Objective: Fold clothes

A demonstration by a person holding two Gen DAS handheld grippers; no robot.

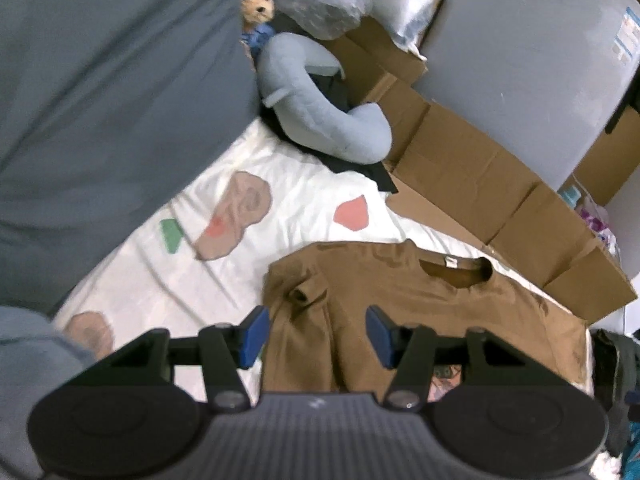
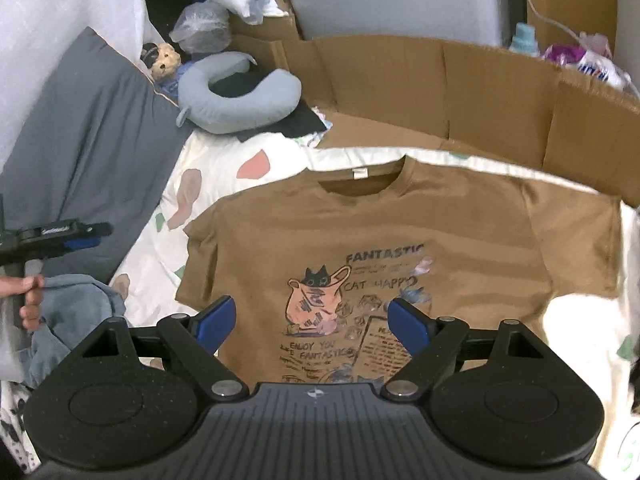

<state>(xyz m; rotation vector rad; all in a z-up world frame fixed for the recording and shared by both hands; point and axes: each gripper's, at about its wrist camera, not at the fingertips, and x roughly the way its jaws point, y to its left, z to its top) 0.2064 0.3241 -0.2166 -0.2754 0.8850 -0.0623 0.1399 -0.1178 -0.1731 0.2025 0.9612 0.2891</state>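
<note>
A brown T-shirt (image 2: 360,232) lies flat on the white patterned bedsheet (image 2: 160,256), cat print up and collar (image 2: 360,184) at the far side. My right gripper (image 2: 312,316) hovers open over the print, with nothing pinched between its blue pads (image 2: 216,320). In the left wrist view the T-shirt (image 1: 400,304) shows its left sleeve (image 1: 300,292) rumpled. My left gripper (image 1: 316,328) stands partly open above that sleeve side, its pads apart from the cloth. The left gripper (image 2: 86,236) also shows at the left edge of the right wrist view, held by a hand (image 2: 30,300).
A grey pillow (image 1: 100,100) fills the left. A pale blue neck pillow (image 1: 320,120), a soft toy (image 1: 258,6) and a plastic bag (image 1: 320,0) lie beyond the sheet. Flattened cardboard (image 1: 480,180) borders the far side. A blue-grey garment (image 2: 76,308) lies crumpled at lower left.
</note>
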